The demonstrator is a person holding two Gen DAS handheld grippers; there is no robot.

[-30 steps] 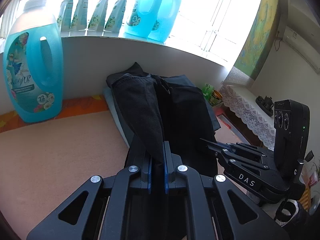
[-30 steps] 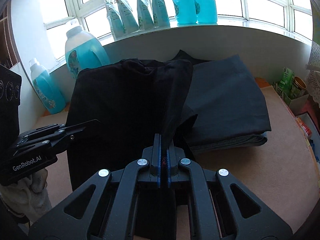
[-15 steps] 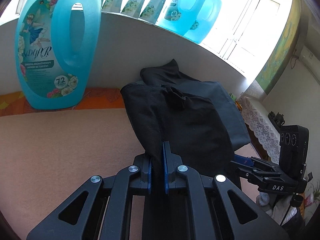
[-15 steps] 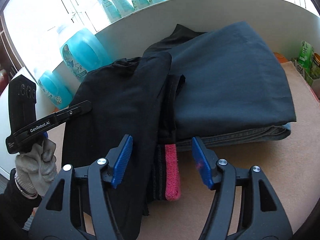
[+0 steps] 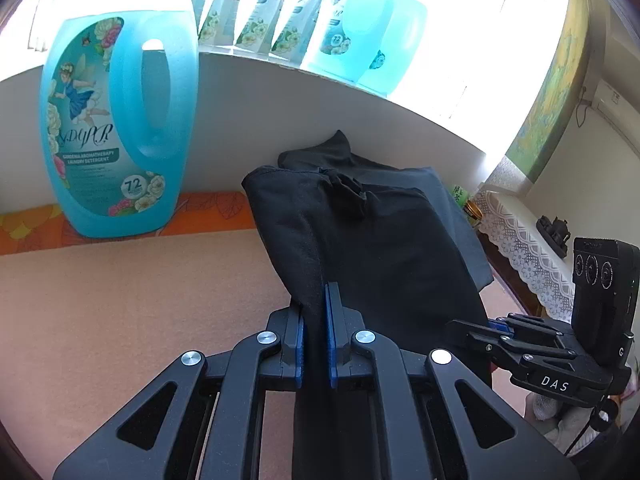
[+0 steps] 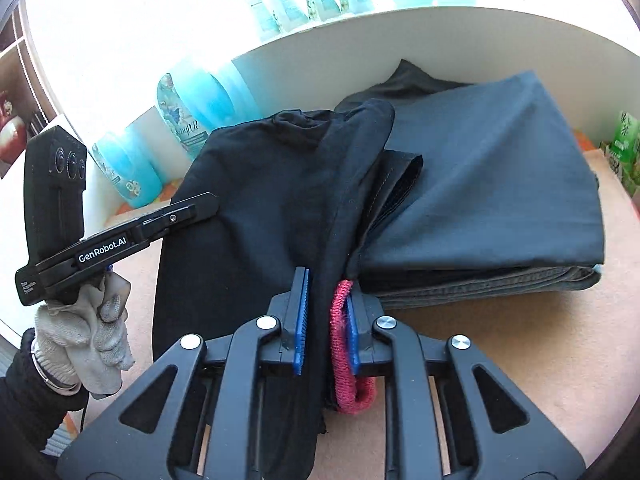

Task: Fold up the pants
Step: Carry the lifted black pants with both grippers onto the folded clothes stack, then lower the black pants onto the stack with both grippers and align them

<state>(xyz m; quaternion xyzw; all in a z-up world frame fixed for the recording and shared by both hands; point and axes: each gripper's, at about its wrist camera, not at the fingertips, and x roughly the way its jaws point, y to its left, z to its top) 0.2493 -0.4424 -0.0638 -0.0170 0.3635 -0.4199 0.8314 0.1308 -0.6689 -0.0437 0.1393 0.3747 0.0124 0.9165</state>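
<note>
Black pants (image 5: pixel 360 248) lie draped over a stack of folded dark clothes (image 6: pixel 500 180) on the peach table (image 5: pixel 120 300). My left gripper (image 5: pixel 314 300) is shut on one edge of the pants and holds that fold taut. In the right wrist view it (image 6: pixel 208 202) reaches in from the left, held by a gloved hand (image 6: pixel 88 336). My right gripper (image 6: pixel 326 280) has its jaws closing on the pants' other edge (image 6: pixel 260 200), with the black cloth and its red waistband lining (image 6: pixel 344 360) pressed between the blue pads.
A large blue detergent bottle (image 5: pixel 116 128) stands at the back left on an orange mat. More bottles and pouches (image 5: pixel 360 32) line the windowsill. A white wall backs the table. Small tins and boxes (image 6: pixel 624 148) sit at the right edge.
My right gripper opened, dropped lower along the pants' edge and closed again over the red waistband lining. My left gripper moved forward toward the big bottle, still holding the cloth.
</note>
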